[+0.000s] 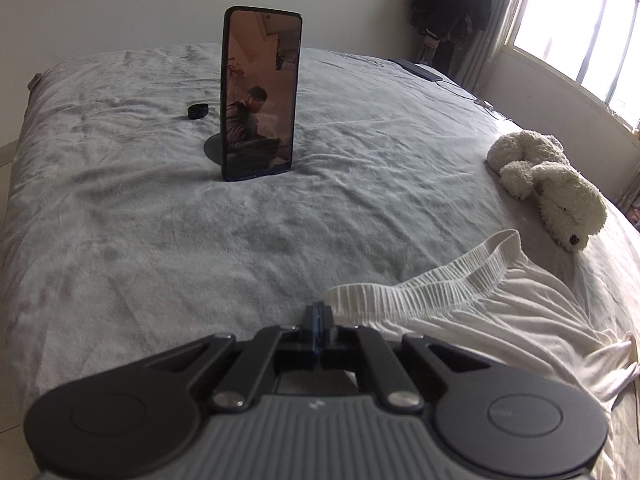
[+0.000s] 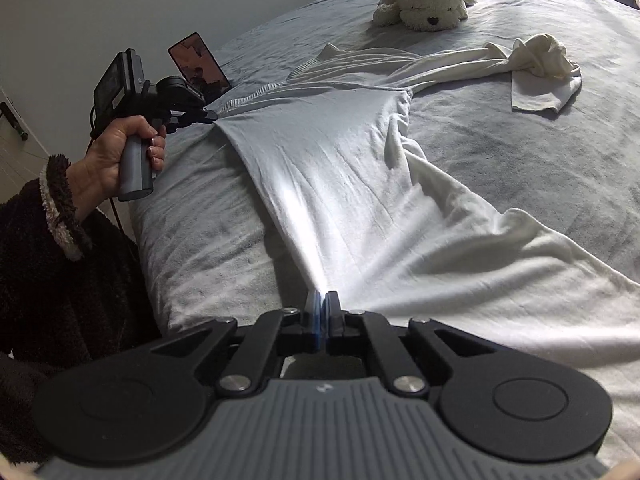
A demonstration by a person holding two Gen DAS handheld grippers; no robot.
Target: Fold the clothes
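On the grey bed [image 2: 520,152], both grippers' fingers [image 2: 322,308] clamped on the white trousers [image 2: 340,184]; no legible writing.

Both tools [image 2: 322,304] [image 2: 210,117] apparently pinch the white garment [image 2: 340,184] taut.

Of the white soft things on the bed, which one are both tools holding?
The big white garment: the left tool and the right tool each pinch its edge. The small crumpled cloth and the toy dog lie untouched, farther away.
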